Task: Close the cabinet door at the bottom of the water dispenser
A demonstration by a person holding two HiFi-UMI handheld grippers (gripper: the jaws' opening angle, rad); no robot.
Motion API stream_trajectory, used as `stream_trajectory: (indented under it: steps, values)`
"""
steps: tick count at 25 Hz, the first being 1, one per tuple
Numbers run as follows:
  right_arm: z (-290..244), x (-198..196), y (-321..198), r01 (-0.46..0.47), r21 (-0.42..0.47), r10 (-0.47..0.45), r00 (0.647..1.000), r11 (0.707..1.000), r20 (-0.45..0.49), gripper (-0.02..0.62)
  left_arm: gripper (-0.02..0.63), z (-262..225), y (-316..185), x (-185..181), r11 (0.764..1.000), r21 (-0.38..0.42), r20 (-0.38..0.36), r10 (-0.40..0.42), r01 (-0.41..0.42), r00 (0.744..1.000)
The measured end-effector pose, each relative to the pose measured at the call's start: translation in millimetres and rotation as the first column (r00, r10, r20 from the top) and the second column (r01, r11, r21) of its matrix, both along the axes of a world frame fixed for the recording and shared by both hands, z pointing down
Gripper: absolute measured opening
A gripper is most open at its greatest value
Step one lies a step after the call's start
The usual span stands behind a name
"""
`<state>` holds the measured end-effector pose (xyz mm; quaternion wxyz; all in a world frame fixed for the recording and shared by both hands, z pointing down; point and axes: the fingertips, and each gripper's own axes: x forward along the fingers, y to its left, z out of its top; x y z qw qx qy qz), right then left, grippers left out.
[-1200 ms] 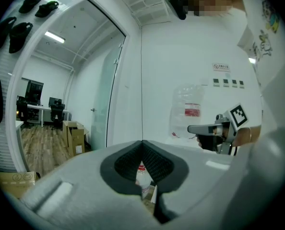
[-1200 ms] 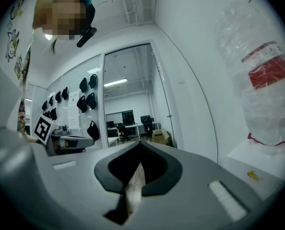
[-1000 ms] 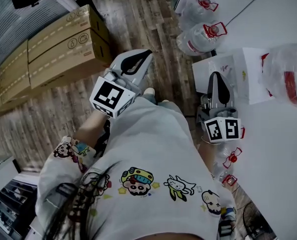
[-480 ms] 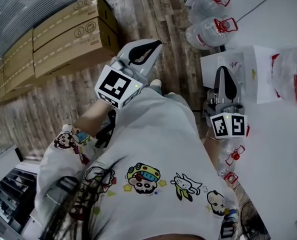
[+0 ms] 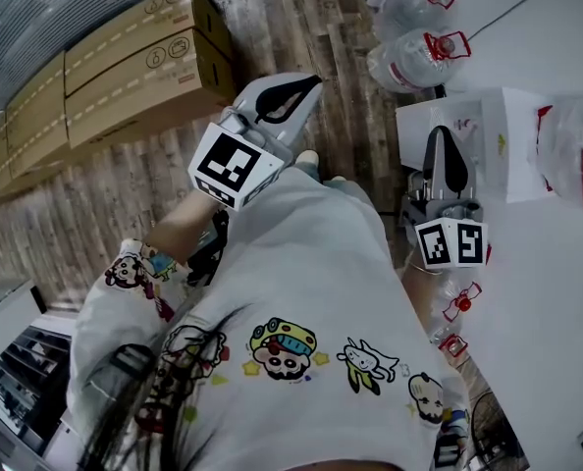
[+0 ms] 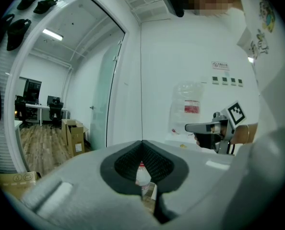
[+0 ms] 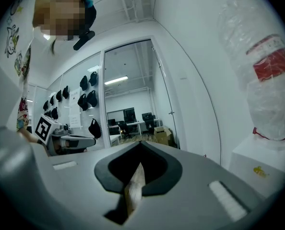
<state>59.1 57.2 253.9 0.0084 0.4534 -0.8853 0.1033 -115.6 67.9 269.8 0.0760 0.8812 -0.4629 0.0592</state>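
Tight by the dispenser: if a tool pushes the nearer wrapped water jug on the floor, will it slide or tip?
The water jug stands upright and broad, so it probably slides on the wooden floor rather than tipping. Likely heavy if full; its fill is unclear. Its plastic wrap may slip.

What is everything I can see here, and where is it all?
Floor: brown wood.
Cardboard boxes: at least two, brown, stacked on the floor, upper left.
Water bottles: two, clear with red caps, on the floor, top right.
Dispenser: one, white, far right.
Wrapped bottle: one, clear with red label, on the dispenser.
Shirt: white with cartoon prints, on the person.
Left gripper: grey, shut, empty, over the floor.
Right gripper: grey, shut, empty, by the dispenser.
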Motion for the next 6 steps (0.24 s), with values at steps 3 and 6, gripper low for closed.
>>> stream_trajectory:
  steps: [3,6]
  values:
    - [2.2,-0.9,-0.2,0.001,-0.003,-0.001,1.0,1.0,0.001,0.009,0.0,1.5,-0.4,1.4,1.0,-0.002,0.0,0.001,-0.001,1.0]
    - [5.3,-1.8,1.3,0.009,-0.003,-0.009,1.0,1.0,0.004,0.009,0.0,4.7,1.6,3.6,1.0,-0.005,0.006,0.001,-0.001,1.0]
